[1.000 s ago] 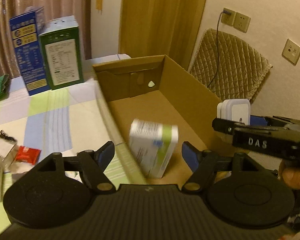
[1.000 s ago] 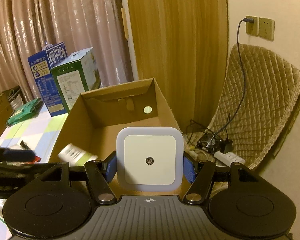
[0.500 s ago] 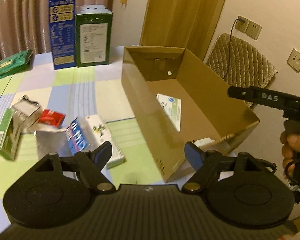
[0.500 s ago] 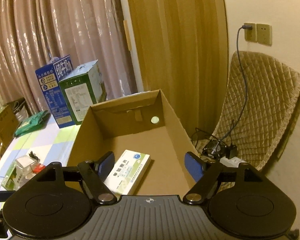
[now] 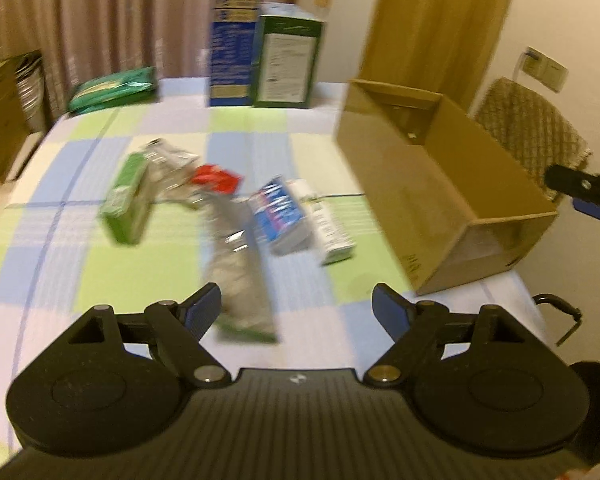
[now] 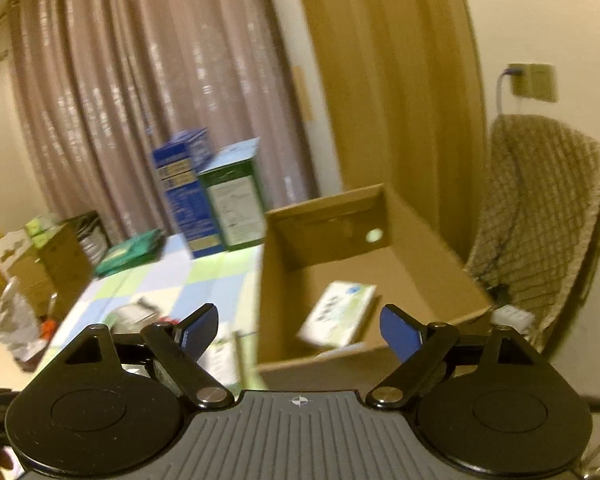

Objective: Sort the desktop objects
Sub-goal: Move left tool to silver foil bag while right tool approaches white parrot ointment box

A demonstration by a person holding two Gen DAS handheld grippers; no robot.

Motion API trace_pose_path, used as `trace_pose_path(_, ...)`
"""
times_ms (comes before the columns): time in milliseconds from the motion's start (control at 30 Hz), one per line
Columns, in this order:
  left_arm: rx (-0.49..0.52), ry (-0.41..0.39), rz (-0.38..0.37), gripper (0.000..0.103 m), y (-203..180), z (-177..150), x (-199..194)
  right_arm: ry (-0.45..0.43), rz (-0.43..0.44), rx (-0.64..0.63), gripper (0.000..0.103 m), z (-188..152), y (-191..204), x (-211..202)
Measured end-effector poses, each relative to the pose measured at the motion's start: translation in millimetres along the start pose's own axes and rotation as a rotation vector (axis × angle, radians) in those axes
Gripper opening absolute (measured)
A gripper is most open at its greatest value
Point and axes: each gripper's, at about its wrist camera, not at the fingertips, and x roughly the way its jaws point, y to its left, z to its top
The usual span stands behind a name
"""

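My left gripper (image 5: 296,309) hovers over the checked tablecloth, its jaws opening with nothing between them. Ahead of it lie a silver foil packet (image 5: 236,268), a blue-and-white box (image 5: 282,216), a white-and-green box (image 5: 332,228), a red packet (image 5: 214,176) and a green box (image 5: 126,200). The open cardboard box (image 5: 440,184) stands to the right. My right gripper (image 6: 300,330) is above the near end of the cardboard box (image 6: 324,208), jaws opening and empty. A white-and-green medicine box (image 6: 340,312) lies inside.
A tall blue carton (image 5: 230,40) and a green carton (image 5: 288,64) stand at the table's far edge, with a green pouch (image 5: 116,88) to their left. A quilted chair (image 6: 540,216) is right of the box. Boxes and bags (image 6: 40,264) crowd the left side.
The right gripper let go of the white square night light over the box and drew back up. The left gripper swung left from the box to the scattered items on the table.
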Motion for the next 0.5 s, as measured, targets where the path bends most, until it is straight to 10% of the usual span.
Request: trace_pose_path(500, -0.088, -0.020, 0.077, 0.083, 61.0, -23.9, -28.3, 0.170, 0.083, -0.089, 0.087, -50.7, 60.4, 15.7)
